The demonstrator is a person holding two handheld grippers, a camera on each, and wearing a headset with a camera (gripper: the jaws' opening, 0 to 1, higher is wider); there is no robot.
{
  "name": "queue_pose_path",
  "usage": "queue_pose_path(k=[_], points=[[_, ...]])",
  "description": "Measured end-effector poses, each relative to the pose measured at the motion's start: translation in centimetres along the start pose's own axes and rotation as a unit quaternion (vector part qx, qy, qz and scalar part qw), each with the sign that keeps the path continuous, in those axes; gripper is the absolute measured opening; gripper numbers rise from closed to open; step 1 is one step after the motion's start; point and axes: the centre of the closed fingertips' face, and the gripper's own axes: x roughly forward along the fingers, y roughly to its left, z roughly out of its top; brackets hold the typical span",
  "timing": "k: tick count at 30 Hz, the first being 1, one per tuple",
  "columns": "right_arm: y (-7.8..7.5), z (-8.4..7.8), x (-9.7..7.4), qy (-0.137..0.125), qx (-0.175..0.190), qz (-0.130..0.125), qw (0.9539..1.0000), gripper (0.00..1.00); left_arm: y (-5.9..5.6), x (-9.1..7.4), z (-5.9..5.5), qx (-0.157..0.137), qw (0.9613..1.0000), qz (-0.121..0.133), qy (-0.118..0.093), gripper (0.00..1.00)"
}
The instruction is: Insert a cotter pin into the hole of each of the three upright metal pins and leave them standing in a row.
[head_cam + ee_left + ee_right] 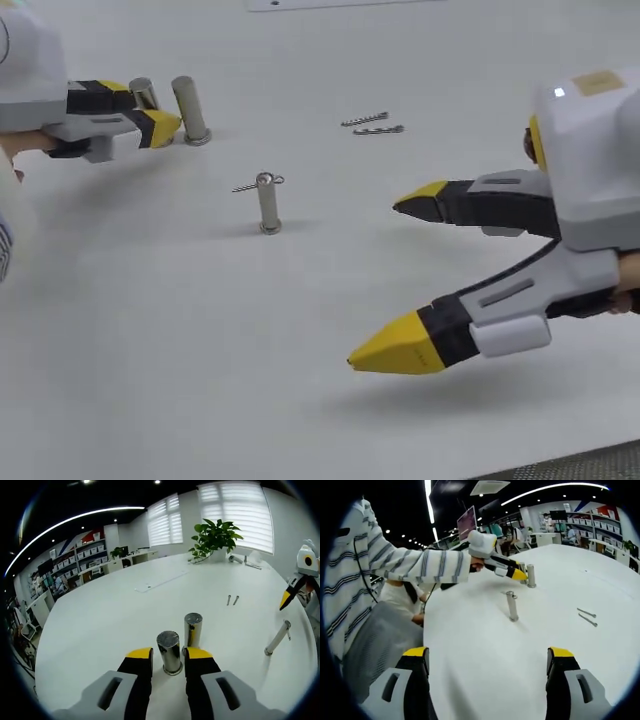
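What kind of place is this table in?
Probably an open-plan office or lab workspace: stocked shelving lines one wall, slatted blinds cover big windows, and a potted plant sits at the far edge of the long white table.

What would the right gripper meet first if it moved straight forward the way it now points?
Probably the upright metal pin with a cotter pin already in it; it stands ahead, between the lines of the open jaws. Depth is unclear.
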Motion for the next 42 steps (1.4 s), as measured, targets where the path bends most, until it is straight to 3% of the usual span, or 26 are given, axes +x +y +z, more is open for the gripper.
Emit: queue_pose_path(k=[3, 9, 14, 20, 27, 33, 42], points=[[0.0, 0.0, 0.0, 0.001, -0.003, 0.0, 1.0, 0.99, -0.1, 0.1, -0.1, 0.016, 0.9999, 0.003, 0.005, 0.16], [-0.1, -0.2, -0.1, 0.001, 0.0, -0.001, 1.0, 0.99, -0.3, 0.2, 0.1, 0.023, 0.9997, 0.005, 0.004, 0.14], [-0.1, -0.4, -0.3, 0.004, 0.001, -0.001, 1.0, 0.98, -0.3, 0.0, 0.1, -0.004, 1.0, 0.008, 0.002, 0.12], [-0.3, -0.4, -0.5, 0.003, 0.002, -0.006, 1.0, 0.98, -0.3, -0.4, 0.2, -0.005, 0.9999, 0.012, 0.003, 0.11], [-0.8, 0.0, -0.6, -0.001, 0.001, -0.01, 0.9999, 0.98, -0.5, -1.9, 1.0, -0.008, 0.9999, 0.012, -0.001, 0.11], [-0.8, 0.4, -0.9, -0.008, -0.003, -0.014, 0.9999, 0.98, -1.8, -4.2, 2.0, -0.01, 0.9999, 0.004, -0.004, 0.11], [-0.7, 0.5, -1.3, -0.015, -0.008, -0.015, 0.9997, 0.98, -5.3, -7.5, 3.5, 0.01, 0.9993, -0.028, -0.024, 0.11]])
